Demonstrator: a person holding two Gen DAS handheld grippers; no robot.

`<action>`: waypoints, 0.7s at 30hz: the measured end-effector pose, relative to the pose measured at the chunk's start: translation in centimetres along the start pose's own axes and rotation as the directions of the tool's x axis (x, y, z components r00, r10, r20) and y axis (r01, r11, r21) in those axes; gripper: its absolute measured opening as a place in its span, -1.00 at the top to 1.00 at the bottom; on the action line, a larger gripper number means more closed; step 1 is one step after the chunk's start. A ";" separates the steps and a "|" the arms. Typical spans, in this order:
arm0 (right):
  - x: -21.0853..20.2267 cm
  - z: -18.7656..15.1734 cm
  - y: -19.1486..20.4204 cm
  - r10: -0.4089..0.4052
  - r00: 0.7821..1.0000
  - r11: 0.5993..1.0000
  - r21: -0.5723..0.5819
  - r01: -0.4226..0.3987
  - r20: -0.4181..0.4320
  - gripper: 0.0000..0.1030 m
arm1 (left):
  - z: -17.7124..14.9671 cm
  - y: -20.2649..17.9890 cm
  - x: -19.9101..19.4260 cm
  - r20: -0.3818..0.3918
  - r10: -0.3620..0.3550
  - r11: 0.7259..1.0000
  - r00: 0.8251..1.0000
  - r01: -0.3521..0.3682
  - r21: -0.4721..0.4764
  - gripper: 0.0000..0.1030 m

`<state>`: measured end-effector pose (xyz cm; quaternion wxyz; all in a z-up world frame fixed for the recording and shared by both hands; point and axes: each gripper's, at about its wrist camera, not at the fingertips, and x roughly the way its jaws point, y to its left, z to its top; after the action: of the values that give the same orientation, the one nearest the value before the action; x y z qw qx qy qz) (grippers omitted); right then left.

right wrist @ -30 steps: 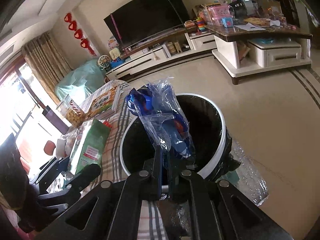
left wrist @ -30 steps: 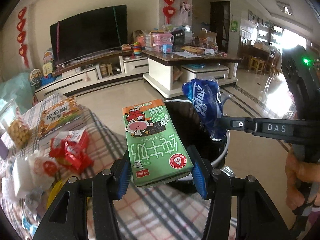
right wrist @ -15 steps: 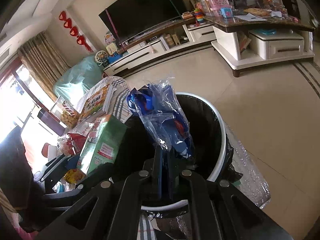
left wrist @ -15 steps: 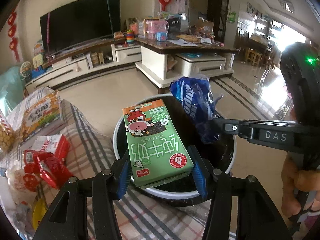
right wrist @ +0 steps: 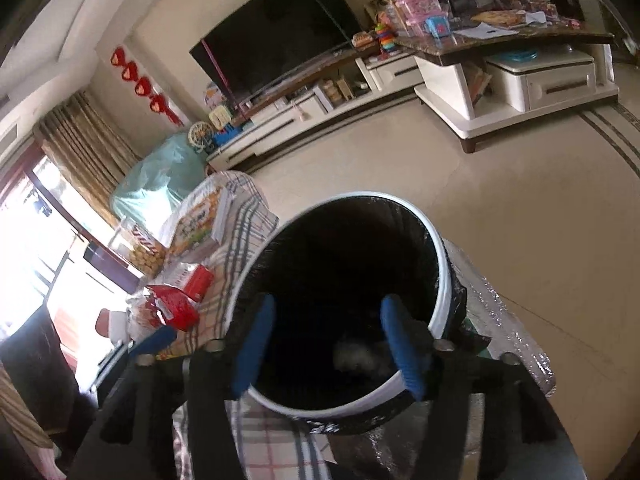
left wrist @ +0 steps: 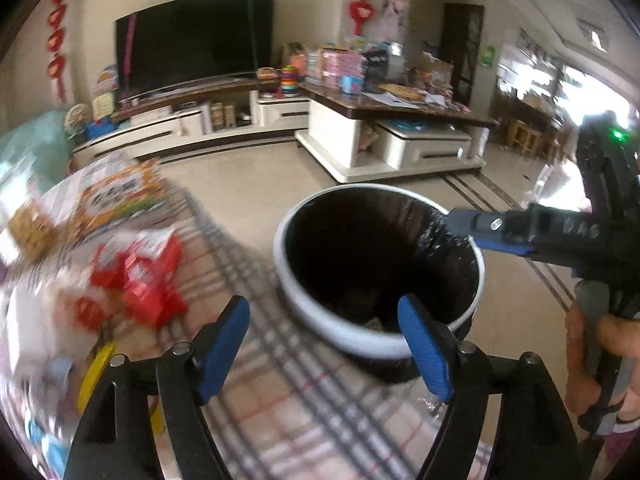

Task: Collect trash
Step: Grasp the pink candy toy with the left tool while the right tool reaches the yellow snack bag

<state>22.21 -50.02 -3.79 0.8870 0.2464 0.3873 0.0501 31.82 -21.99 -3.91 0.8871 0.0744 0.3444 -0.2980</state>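
Both the left gripper (left wrist: 324, 320) and right gripper (right wrist: 326, 332) are opening, nothing between their jaws, above the black-lined trash bin (left wrist: 304, 300) holding dim, unidentifiable scraps.

Glossy white plastic bin (left wrist: 320, 322) just ahead of the left gripper (left wrist: 324, 344), crinkled shiny black liner (right wrist: 456, 300) inside, matt blue rubbery pads (right wrist: 400, 344), checked woven cloth (left wrist: 296, 400) beneath, glossy red wrappers (left wrist: 152, 276) to the left, polished tile floor (right wrist: 520, 200) beyond

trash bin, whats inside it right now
The trash bin holds a black liner and some pale crumpled trash at the bottom. The rest of its depth is too dark to make out.
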 end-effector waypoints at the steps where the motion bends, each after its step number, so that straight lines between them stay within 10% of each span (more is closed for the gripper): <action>1: -0.3 -0.3 0.3 0.002 1.000 1.000 0.004 -0.002 0.012 -0.42 | -0.9 0.6 -0.8 0.000 0.007 1.000 1.000 -0.007 -0.019 -0.48; 21: 0.5 -9.8 12.3 0.074 0.997 0.978 -0.193 -0.075 -0.010 -0.75 | -13.6 6.4 -13.8 -0.027 0.190 0.951 0.981 -0.190 -0.243 -0.49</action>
<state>16.80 -35.25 -3.92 0.9036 0.1736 0.3725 0.1209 19.79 -5.62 -5.53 0.9136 -0.0021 0.3710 -0.1665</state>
